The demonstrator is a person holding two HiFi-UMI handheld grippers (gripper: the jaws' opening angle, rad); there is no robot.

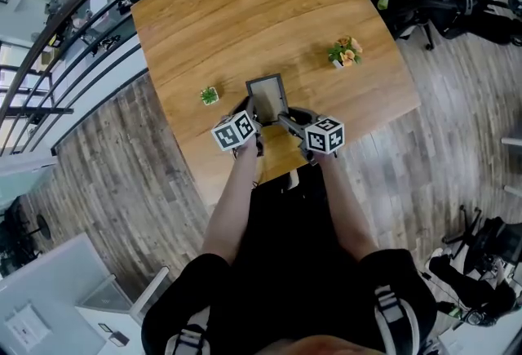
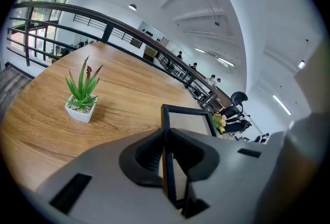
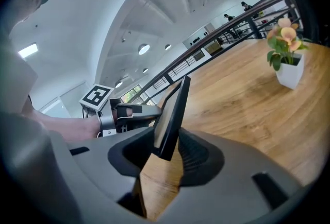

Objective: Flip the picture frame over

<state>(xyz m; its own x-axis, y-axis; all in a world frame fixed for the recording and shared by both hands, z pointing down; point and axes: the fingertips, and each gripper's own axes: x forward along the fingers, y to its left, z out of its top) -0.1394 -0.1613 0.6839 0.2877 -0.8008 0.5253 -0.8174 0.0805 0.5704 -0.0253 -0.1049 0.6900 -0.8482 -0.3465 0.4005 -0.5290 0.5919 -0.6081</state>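
Near the front edge of the wooden bench [image 1: 245, 11], the black picture frame [image 1: 267, 96] is held upright. The left claw [image 1: 251, 120] is clamped on one side edge. The right claw [image 1: 286, 118] brackets the opposite corner, jaws apart and not pinching.

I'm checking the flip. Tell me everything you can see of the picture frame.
The thin black rectangular picture frame, pale grey inside, is held up on edge, tilted, over the wooden table. The left tongs clamp one side edge; a lower corner sits between the right tongs, whose jaws stand apart. Whether it touches the table cannot be told.
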